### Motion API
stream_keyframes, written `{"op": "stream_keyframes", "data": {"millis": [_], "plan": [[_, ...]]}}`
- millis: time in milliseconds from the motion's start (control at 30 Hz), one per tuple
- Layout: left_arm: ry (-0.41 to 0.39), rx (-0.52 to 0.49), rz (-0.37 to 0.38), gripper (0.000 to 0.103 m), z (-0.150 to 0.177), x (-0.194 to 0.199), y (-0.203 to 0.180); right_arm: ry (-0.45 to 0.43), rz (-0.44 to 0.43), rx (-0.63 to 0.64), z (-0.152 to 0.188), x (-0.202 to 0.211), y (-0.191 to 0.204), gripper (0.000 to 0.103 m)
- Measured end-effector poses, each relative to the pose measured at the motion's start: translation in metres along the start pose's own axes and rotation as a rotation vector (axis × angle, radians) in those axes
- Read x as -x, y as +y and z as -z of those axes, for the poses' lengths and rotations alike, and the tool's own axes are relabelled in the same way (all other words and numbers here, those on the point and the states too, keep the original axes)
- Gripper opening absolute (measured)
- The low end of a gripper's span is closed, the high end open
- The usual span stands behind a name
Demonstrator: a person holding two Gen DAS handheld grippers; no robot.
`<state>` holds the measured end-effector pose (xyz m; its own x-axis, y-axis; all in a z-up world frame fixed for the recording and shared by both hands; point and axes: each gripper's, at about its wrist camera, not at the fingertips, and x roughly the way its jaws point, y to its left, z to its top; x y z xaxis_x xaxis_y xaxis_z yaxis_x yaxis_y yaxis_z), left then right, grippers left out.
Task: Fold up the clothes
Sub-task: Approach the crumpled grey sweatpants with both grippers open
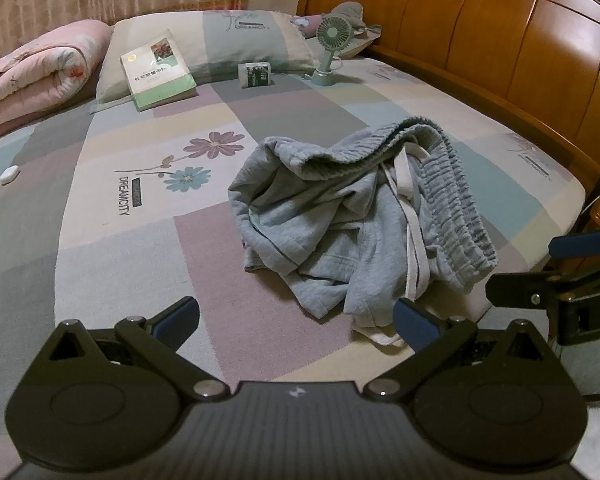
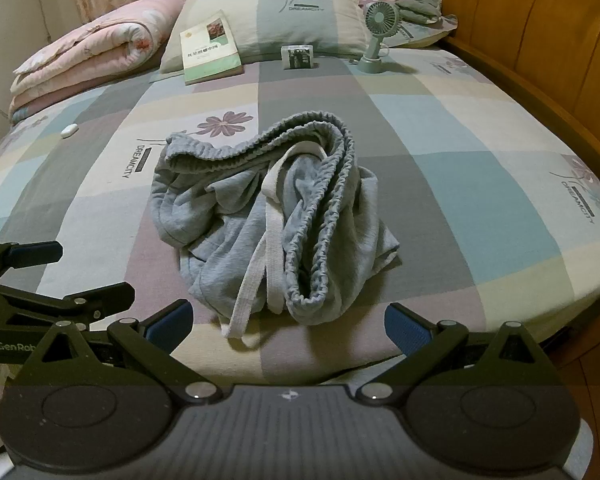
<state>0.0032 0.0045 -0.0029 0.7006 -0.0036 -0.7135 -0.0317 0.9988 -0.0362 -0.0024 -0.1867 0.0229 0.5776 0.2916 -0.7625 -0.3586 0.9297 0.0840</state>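
I see the grey shorts (image 2: 268, 216) crumpled in a heap mid-bed on the checked sheet (image 2: 440, 184), white drawstring (image 2: 256, 276) trailing toward me. Left gripper (image 1: 296, 320) and right gripper (image 2: 288, 322) both hang spread wide, empty, just short of the heap. Small white object (image 1: 10, 174) far left, possibly a remote.

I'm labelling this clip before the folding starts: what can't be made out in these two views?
- Grey shorts: both views, bunched up, so their legs and hems are buried in their own folds.
- Book: cover title too small to read, either view.
- Small packet: print too small to read.
- Right claw: left wrist view, cut off by the right edge.
- Left claw: right wrist view, cut off by the left edge.
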Motion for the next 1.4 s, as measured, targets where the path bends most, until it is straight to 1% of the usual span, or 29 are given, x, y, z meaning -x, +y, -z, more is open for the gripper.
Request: {"op": "stream_keyframes", "data": {"millis": [1000, 1200, 1400], "plan": [[0.005, -0.018, 0.001, 0.102, 0.0014, -0.0033, -0.0048, -0.013, -0.019, -0.005, -0.0007, -0.0014, -0.0013, 0.103], [0.001, -0.020, 0.007, 0.102, 0.0022, -0.0032, -0.0049, -0.038, -0.014, 0.005, -0.0032, 0.0011, -0.0019, 0.103], [0.007, 0.012, 0.032, 0.102, 0.0033, -0.0048, 0.0011, -0.058, -0.018, 0.024, -0.0059, 0.0029, -0.0009, 0.103]]}}
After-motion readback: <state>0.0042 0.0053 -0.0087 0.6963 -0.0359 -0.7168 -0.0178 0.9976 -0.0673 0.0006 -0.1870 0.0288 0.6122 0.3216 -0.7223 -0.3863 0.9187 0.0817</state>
